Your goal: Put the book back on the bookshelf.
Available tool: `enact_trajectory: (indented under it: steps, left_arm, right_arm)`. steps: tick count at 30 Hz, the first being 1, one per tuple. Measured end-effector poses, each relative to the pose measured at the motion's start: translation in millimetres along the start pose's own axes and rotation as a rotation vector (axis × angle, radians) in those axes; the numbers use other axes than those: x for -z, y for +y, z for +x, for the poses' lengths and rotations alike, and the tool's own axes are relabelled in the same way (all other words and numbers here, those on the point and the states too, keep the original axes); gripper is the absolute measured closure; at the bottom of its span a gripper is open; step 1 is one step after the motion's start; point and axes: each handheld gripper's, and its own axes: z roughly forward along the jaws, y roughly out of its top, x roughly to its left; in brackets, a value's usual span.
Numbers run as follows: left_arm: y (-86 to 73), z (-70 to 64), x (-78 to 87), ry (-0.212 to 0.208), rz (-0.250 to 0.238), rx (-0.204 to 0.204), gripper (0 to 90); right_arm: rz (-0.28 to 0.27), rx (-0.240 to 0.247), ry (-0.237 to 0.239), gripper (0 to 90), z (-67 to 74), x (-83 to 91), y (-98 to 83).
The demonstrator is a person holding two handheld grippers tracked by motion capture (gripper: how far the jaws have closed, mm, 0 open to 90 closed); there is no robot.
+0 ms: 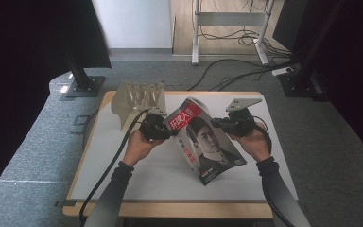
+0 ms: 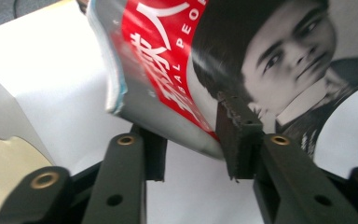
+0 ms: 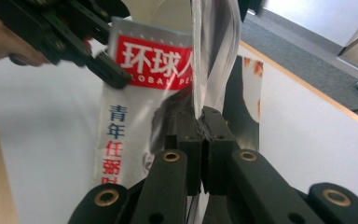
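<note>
The white-topped table carries the work, its wooden edge running along the near side. At about 11 o'clock on it stands a clear plastic rack, well apart from the hands. Over the middle of the table a magazine with a red title band and a portrait cover is lifted off the surface, tilted, its lower corner pointing to 6 o'clock. The left gripper meets the magazine's edge from 9 o'clock; in the left gripper view its jaws stand either side of the curled cover, one pad against the cover face, the other behind it. The right gripper comes in from 3 o'clock, its jaws pressed together, pinching a sheaf of the magazine's pages
</note>
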Motion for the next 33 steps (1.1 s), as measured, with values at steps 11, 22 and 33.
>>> enact_trajectory:
  steps: [11,22,33]
  left_arm:
    - [20.5,-12.7,25.1,0.038,-0.024,-0.066,73.0]
    - [32.0,-24.3,46.5,0.064,-0.079,-0.134,79.3]
    - [33.3,-39.2,62.2,0.116,-0.138,-0.261,86.0]
  right_arm:
    - [-0.04,-0.009,-0.037,86.0,-8.6,-0.7,-5.5]
    - [-0.089,-0.026,-0.062,86.0,-14.6,-1.9,-13.3]
    - [-0.105,-0.055,-0.074,86.0,-18.7,-12.4,-22.9]
